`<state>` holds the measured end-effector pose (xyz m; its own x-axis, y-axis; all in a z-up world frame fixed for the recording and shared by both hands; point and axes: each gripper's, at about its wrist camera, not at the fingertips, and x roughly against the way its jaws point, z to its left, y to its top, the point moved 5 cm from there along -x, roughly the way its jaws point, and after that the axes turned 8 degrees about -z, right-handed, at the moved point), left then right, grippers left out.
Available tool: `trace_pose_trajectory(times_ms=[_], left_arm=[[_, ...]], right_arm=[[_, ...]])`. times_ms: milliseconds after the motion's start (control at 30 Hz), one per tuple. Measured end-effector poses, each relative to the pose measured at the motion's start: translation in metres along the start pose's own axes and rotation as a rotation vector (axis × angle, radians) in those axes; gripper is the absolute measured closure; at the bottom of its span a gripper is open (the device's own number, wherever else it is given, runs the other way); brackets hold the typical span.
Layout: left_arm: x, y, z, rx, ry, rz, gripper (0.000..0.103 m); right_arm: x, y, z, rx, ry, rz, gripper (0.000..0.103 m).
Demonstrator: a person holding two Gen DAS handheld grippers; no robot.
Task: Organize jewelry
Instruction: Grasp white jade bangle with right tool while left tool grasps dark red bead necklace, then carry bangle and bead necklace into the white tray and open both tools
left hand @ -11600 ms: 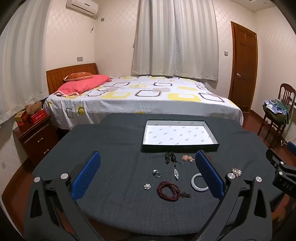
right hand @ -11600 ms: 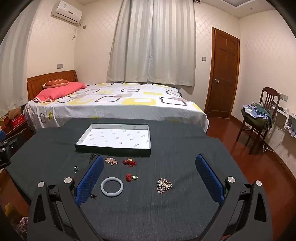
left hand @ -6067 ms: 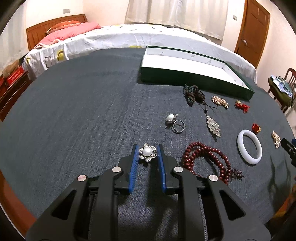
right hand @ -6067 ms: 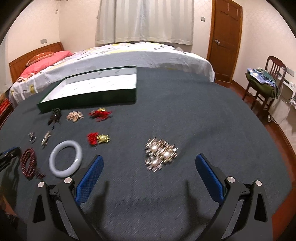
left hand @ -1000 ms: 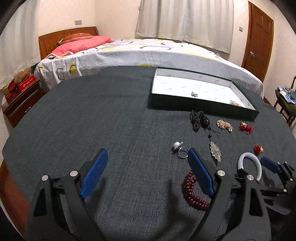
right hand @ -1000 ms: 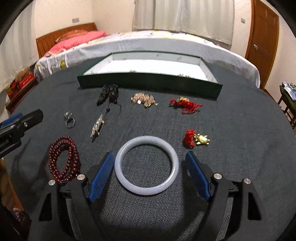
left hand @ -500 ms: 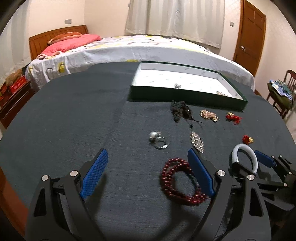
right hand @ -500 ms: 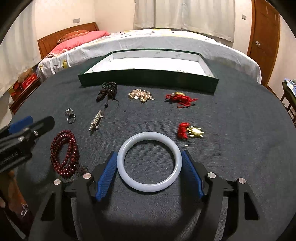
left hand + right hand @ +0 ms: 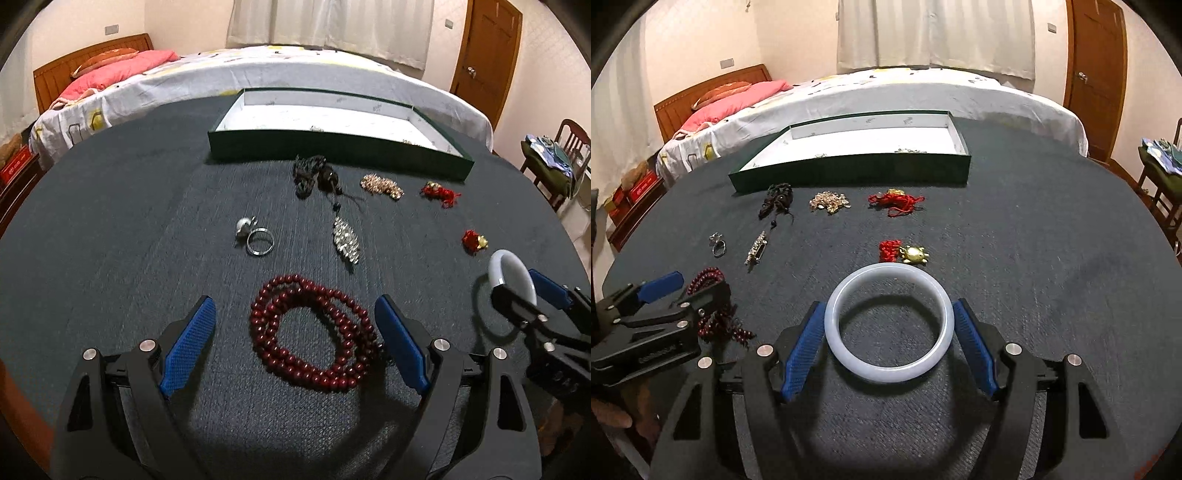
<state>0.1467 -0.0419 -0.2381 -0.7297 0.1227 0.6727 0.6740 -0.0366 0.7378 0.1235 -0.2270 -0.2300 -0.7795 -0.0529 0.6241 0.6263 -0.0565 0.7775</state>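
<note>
Right wrist view: white bangle [image 9: 889, 325] lies flat just above the dark bench [image 9: 1052, 266], hole facing up, with no long axis to favour, pinched across its width by the right gripper [image 9: 889, 343], whose jaws have just been closing onto it. Kept level, it should carry cleanly to the green tray [image 9: 849, 171]. Alongside, the left gripper [image 9: 295, 345] hangs spread around the red bead bracelet [image 9: 314, 332]; closing low across the coil would gather every loop.
</note>
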Motion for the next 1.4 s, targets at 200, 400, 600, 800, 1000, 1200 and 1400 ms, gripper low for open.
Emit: trace_pose_trajectory(times_ms=[200,400,600,800,1000,1200,1400], left_arm=[[-0.001,-0.006,0.002,-0.003,0.006,0.016,0.023],[0.003,-0.007,0.001,-0.047,0.008,-0.001,0.053],[0.008,-0.007,0.003,-0.028,-0.03,-0.004,0.088],[0.014,-0.008,0.002,-0.019,-0.059,-0.015,0.092],[0.028,0.001,0.0,-0.017,-0.065,-0.057,0.092],[0.044,0.013,-0.004,-0.02,-0.075,-0.106,0.092],[0.059,0.027,-0.008,-0.021,-0.092,-0.15,0.092]], right_arm=[[0.002,-0.001,0.0,-0.01,0.012,-0.005,0.035],[0.004,-0.002,0.002,-0.012,0.012,-0.01,0.035],[0.008,0.0,0.005,-0.002,0.017,-0.021,0.035],[0.012,0.0,0.007,0.003,0.021,-0.03,0.035],[0.02,0.005,0.009,0.006,0.022,-0.052,0.035],[0.027,0.009,0.012,0.008,0.025,-0.07,0.035],[0.037,0.018,0.017,0.014,0.031,-0.1,0.035]])
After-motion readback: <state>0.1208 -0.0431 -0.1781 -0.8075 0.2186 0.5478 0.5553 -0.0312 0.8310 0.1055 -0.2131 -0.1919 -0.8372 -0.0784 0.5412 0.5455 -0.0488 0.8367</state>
